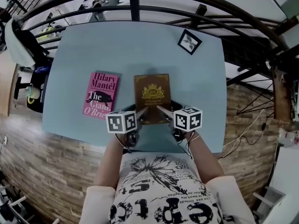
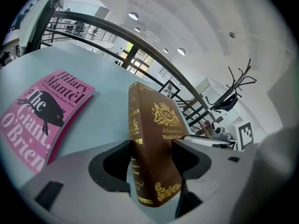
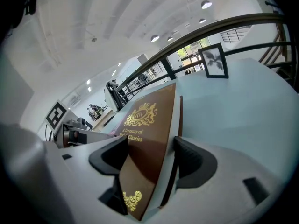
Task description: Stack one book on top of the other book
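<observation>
A brown hardback book [image 1: 152,95] with gold print is gripped at its near edge by both grippers over the light blue table [image 1: 140,45]. My left gripper [image 1: 142,112] is shut on its near left corner, jaws pressing spine and cover [image 2: 154,143]. My right gripper [image 1: 162,110] is shut on the near right corner, the cover [image 3: 147,139] tilted between its pads. A pink paperback book [image 1: 100,95] lies flat on the table just left of the brown one, also seen in the left gripper view [image 2: 42,111].
A small black-framed picture [image 1: 189,41] stands at the table's far right corner [image 3: 214,62]. A dark metal railing [image 1: 135,3] curves round the far side. The table's near edge [image 1: 140,148] is by the person's body, with wood flooring around.
</observation>
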The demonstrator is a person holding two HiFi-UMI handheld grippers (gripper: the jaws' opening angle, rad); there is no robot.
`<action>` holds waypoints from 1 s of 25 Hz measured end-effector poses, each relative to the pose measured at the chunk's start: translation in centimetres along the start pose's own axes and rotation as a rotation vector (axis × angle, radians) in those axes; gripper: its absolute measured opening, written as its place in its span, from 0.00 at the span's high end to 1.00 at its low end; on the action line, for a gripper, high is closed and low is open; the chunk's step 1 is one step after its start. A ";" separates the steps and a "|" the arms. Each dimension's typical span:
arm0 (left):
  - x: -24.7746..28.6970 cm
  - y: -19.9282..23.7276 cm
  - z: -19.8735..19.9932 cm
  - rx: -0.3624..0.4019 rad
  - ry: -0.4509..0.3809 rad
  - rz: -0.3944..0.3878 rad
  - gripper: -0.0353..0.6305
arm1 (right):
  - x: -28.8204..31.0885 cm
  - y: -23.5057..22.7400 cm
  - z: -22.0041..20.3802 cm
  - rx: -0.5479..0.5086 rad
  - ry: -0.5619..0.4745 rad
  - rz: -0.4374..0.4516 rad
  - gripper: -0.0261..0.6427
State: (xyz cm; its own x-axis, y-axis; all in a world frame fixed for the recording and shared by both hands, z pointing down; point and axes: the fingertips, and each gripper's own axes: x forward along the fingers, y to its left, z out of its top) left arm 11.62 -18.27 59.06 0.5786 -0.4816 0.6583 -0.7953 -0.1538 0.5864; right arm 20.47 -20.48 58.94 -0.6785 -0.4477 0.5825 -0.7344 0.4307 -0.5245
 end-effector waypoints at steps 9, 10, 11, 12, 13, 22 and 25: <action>-7.5 7.5 3.7 0.041 0.009 -0.031 0.54 | 6.0 9.0 1.8 0.024 -0.054 -0.052 0.50; -8.2 8.3 4.2 0.046 0.005 -0.032 0.54 | 6.7 10.0 2.1 0.025 -0.061 -0.054 0.50; -9.0 9.2 4.8 0.051 -0.001 -0.030 0.54 | 7.5 10.9 2.5 0.026 -0.069 -0.055 0.50; -9.9 10.2 5.5 0.053 -0.006 -0.027 0.54 | 8.2 11.8 2.8 0.028 -0.077 -0.056 0.50; -10.6 11.3 6.0 0.051 -0.010 -0.028 0.54 | 9.1 12.8 3.1 0.032 -0.084 -0.058 0.50; -15.7 19.5 7.9 0.050 0.017 -0.041 0.54 | 16.3 19.8 2.2 0.066 -0.074 -0.072 0.51; -16.5 21.5 8.3 0.061 0.034 -0.041 0.54 | 18.0 21.0 1.6 0.068 -0.058 -0.090 0.51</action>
State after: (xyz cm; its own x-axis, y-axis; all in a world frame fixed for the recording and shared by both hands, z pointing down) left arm -16.51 -20.82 56.90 0.6159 -0.4445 0.6505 -0.7797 -0.2254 0.5842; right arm -7.21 -20.75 57.38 -0.6084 -0.5274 0.5930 -0.7903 0.3338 -0.5138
